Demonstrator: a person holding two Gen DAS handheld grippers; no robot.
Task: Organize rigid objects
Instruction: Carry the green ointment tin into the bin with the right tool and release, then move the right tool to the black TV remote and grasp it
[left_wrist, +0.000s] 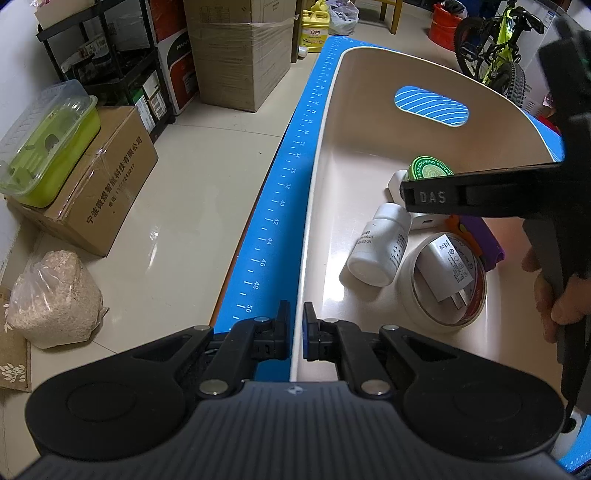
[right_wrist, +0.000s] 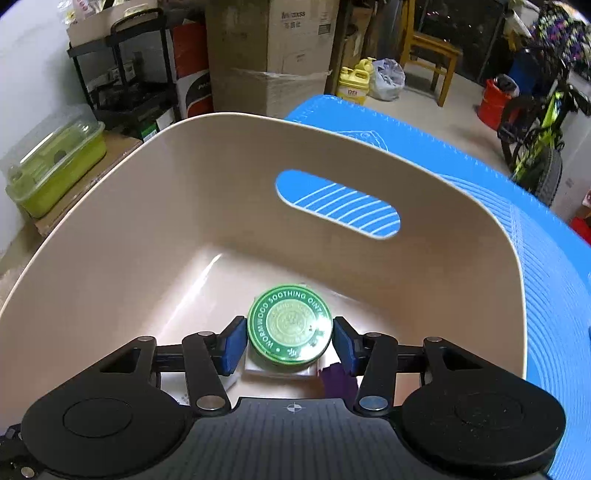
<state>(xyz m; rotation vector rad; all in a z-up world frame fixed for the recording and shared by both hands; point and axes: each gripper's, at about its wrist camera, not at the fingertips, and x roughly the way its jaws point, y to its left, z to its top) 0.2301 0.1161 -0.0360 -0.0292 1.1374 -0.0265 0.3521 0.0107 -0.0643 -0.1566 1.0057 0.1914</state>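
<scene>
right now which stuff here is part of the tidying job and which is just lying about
Part of the job:
- beige bin
- green ointment tin between the right gripper pads
- white bottle
- tape roll
- white charger inside the roll
- purple item

Lying about:
- cardboard boxes
- green container
- bicycle
- yellow jug

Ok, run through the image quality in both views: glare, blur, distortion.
Left wrist view: fisheye bends the blue mat edge, and the right gripper near the lens is blurred toward the frame edge. Right wrist view: glare washes out the centre of the green ointment tin lid, a bright streak crosses the beige bin floor, and the bicycle is smeared.
</scene>
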